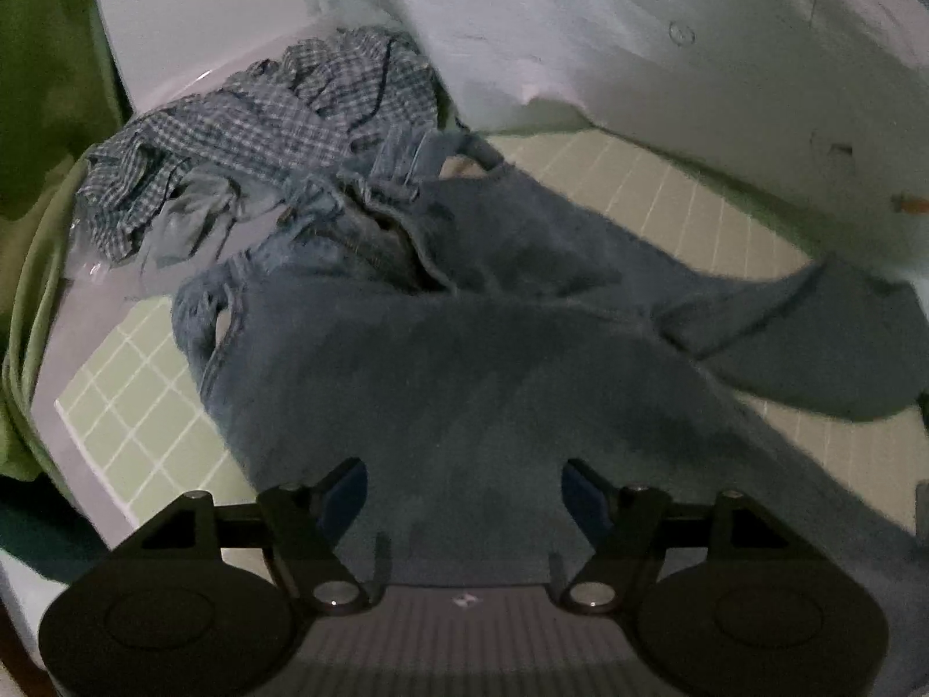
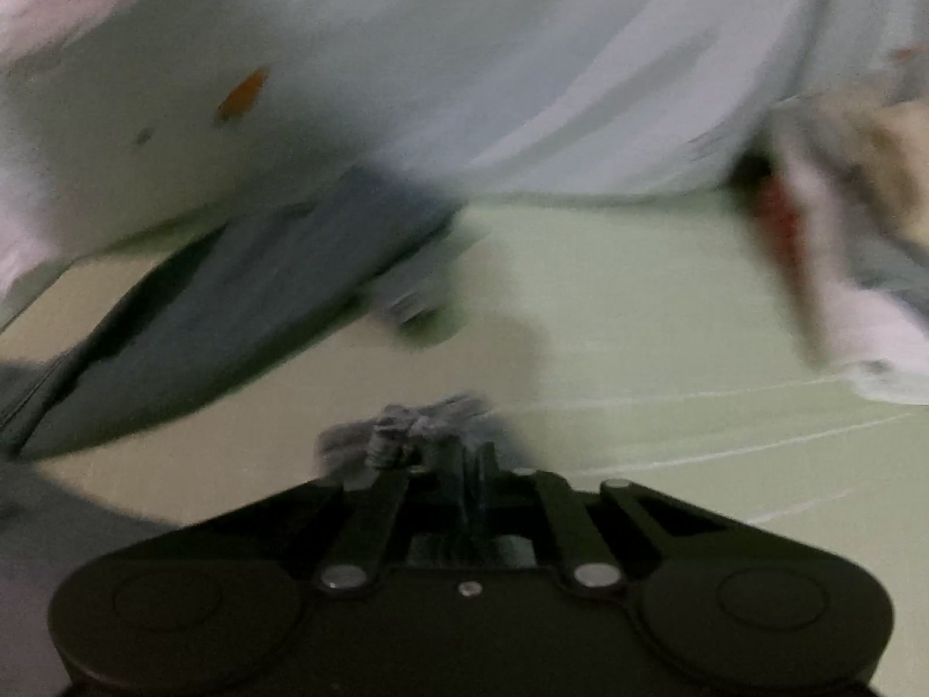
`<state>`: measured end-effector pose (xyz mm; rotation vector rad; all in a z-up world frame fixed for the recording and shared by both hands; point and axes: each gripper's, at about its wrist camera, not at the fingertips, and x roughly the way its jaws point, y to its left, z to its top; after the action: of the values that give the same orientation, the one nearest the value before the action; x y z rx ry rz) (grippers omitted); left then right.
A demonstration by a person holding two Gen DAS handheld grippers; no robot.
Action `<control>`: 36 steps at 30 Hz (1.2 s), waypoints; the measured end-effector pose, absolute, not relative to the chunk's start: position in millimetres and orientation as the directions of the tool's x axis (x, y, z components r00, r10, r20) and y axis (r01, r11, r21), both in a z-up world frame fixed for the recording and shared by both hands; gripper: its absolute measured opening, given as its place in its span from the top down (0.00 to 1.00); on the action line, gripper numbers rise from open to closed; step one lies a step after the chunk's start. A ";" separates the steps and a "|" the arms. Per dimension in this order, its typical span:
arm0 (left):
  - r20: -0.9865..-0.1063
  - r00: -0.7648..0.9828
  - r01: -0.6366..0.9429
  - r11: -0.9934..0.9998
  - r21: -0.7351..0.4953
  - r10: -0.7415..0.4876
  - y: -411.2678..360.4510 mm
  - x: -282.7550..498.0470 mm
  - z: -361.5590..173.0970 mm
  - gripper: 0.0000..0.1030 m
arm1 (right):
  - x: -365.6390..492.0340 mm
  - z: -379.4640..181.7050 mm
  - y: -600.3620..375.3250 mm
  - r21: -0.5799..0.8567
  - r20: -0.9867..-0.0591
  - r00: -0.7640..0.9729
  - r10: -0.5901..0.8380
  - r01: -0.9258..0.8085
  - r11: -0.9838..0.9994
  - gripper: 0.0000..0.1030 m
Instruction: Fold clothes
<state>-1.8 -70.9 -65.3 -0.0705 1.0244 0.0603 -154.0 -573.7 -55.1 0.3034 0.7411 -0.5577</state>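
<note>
A pair of blue jeans (image 1: 464, 360) lies spread on the green gridded mat (image 1: 128, 406), waistband far, one leg folded off to the right. My left gripper (image 1: 464, 482) is open just above the denim, holding nothing. A checked blue shirt (image 1: 261, 133) lies crumpled beyond the waistband. In the blurred right wrist view my right gripper (image 2: 435, 441) is shut on a bunched end of the jeans (image 2: 400, 430), and more of the denim (image 2: 220, 313) trails to the left over the mat (image 2: 638, 319).
White bedding or sheet (image 1: 638, 29) rises along the far and right sides; it also shows in the right wrist view (image 2: 464, 58). Green cloth (image 1: 40, 116) hangs at the left. A blurred pile of mixed clothes (image 2: 859, 221) sits at the right.
</note>
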 end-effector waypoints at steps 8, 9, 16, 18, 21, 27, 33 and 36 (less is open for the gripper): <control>-0.876 0.482 -0.135 0.990 -0.044 0.027 -70.9 -12.8 -77.7 0.27 | -258.4 -80.4 -640.8 0.069 -0.707 0.373 -0.601 0.882 0.466 0.96; -0.878 0.479 -0.145 0.988 -0.045 0.030 -69.4 -13.0 -78.3 0.27 | -270.3 -90.9 -646.8 0.066 -0.727 0.333 -0.601 0.904 0.422 0.96; -0.892 0.448 -0.228 0.972 -0.055 0.055 -51.2 -12.9 -86.6 0.23 | -315.4 -122.2 -641.0 0.181 -0.783 0.314 -0.538 0.941 0.285 0.61; -0.898 0.437 -0.250 0.966 -0.060 0.057 -45.7 -11.9 -91.7 0.22 | -316.1 -127.4 -636.5 0.233 -0.793 0.341 -0.505 0.935 0.266 0.55; -0.904 0.421 -0.288 0.956 -0.060 0.070 -39.4 -7.1 -102.0 0.21 | -312.8 -133.9 -629.4 0.273 -0.811 0.360 -0.460 0.930 0.247 0.46; -0.902 0.420 -0.361 0.930 -0.067 0.099 -24.4 9.3 -118.6 0.21 | -290.3 -136.7 -621.8 0.192 -0.817 0.355 -0.454 0.911 0.365 0.35; -0.890 0.442 -0.373 0.925 -0.068 0.113 -27.6 17.3 -125.1 0.65 | -282.4 -133.9 -619.5 0.072 -0.818 0.334 -0.468 0.867 0.493 0.94; -0.892 0.438 -0.411 0.908 -0.088 0.111 -22.2 14.1 -125.3 0.89 | -295.6 -131.8 -618.0 0.053 -0.820 0.330 -0.468 0.858 0.511 0.95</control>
<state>14.1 -22.2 -125.3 -0.3128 1.0726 0.3309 -295.6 -618.0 -131.8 0.5397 0.8461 -0.9240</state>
